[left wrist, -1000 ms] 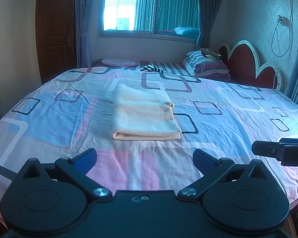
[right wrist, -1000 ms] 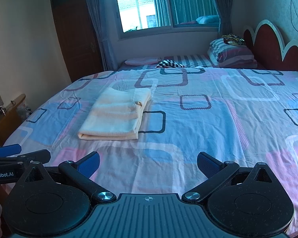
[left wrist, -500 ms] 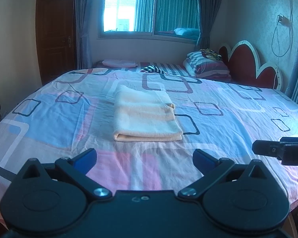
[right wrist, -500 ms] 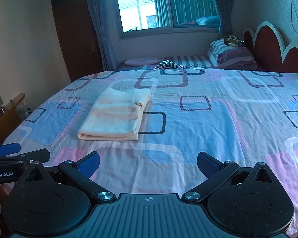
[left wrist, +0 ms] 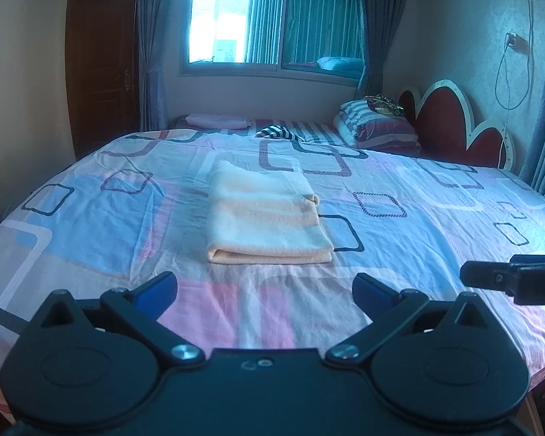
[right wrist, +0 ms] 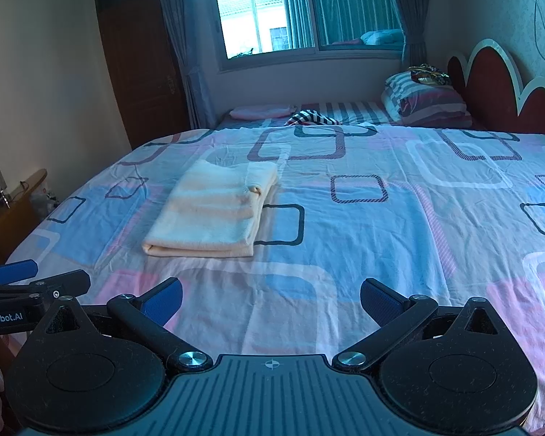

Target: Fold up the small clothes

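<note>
A cream and peach cloth (left wrist: pixel 267 216) lies folded into a neat rectangle on the patterned bed sheet (left wrist: pixel 399 247); it also shows in the right wrist view (right wrist: pixel 214 212). My left gripper (left wrist: pixel 264 287) is open and empty, held back near the bed's front edge, well short of the cloth. My right gripper (right wrist: pixel 271 299) is open and empty too, level with the left one and to the right of the cloth. Each gripper shows at the edge of the other's view.
Striped pillows (left wrist: pixel 376 127) and a red scalloped headboard (left wrist: pixel 450 123) are at the far right. A pink folded item (left wrist: pixel 216 120) and a striped cloth (left wrist: pixel 278 132) lie at the far edge. A wooden door (left wrist: pixel 101 65) and wooden furniture (right wrist: pixel 14 210) stand at the left.
Both grippers have stayed open and nearly still. The left view has drifted very slightly, and the folded cloth has not moved.
</note>
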Demonstrator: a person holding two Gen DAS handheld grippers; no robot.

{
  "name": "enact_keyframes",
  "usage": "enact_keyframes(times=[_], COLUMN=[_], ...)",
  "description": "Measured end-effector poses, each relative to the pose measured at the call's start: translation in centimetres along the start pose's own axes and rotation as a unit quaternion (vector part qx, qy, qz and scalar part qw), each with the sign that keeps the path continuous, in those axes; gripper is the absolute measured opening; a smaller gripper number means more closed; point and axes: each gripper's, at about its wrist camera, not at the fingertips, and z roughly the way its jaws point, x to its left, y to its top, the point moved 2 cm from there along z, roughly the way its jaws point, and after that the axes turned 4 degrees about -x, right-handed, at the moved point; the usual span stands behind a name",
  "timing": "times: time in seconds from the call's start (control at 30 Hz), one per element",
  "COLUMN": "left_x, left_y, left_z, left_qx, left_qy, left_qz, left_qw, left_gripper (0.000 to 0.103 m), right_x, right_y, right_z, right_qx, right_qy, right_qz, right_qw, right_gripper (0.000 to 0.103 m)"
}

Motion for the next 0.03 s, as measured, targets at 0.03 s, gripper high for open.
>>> enact_keyframes(times=[0.03], left_x=[-0.04], left_y=[0.01], left_z=[0.02], left_qx=[0.003], left_qy=[-0.001], left_qz=[-0.001], left_qw=[1.0], left_gripper=[0.102], right_x=[0.02], right_y=[-0.01], right_z=[0.01], right_qx=[0.0], right_qy=[0.001], right_qz=[0.0], right_qw=[1.0], right_gripper=[0.103])
